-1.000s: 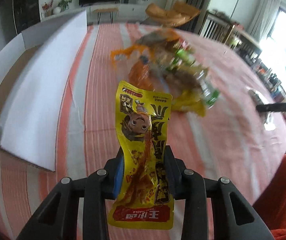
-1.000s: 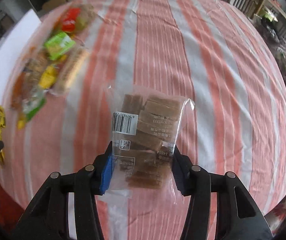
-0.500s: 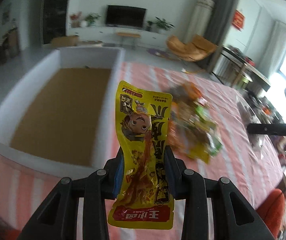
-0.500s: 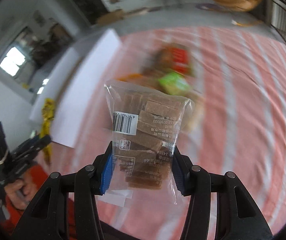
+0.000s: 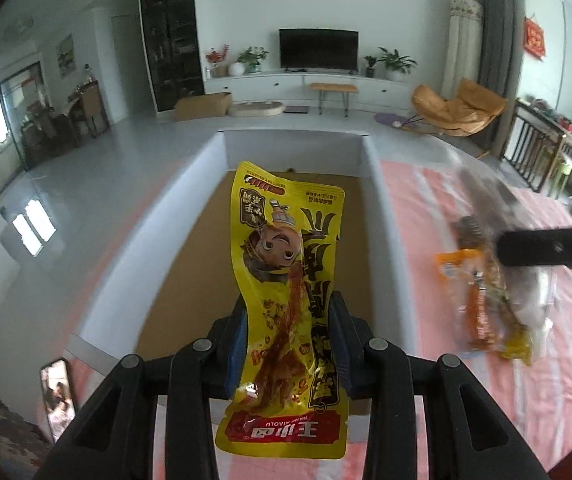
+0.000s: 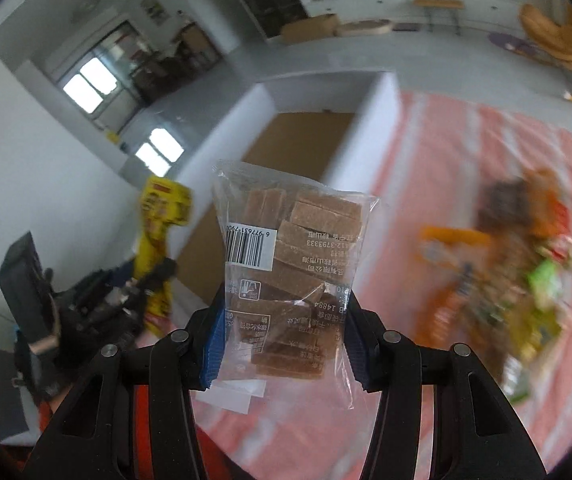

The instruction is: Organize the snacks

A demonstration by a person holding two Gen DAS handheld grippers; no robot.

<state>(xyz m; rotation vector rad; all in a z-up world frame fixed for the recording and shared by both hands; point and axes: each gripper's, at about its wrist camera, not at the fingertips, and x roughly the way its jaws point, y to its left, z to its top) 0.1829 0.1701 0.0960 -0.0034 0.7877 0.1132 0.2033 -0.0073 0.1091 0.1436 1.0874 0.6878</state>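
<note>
Two snacks are up in the air right now, one in each tool, and the box (image 5: pixel 378 184) they seem to be going to has nothing in it that I can see. The left tool (image 5: pixel 288 344) is clenched on a long yellow packet (image 5: pixel 286 280) with a cartoon face and red strips drawn on it. The packet sticks up straight between the two fingers, and it hangs over the near end of the box. The right tool (image 6: pixel 282 336) is squeezing a clear bag of brown squares (image 6: pixel 294 252). The bag has a white sticker with black bars on it, and you can see the flat brown blocks stacked inside. It is near the box but more over the pink striped table (image 6: pixel 466 152) beside it, I think. The box is big and has white walls and a brown floor. It sits on the table at the left side. Only the bare brown floor shows, though the near part is hidden behind the packet. So the job looks like it is only at the start. Many more snacks are left in a pile of snacks (image 6: pixel 526 264) on the table, well apart from the box. The pile is blurry, but I can make out orange, green, red and yellow wrappers. All of those look like they have yet to go in. Dropping these two in looks like the next bit.
</note>
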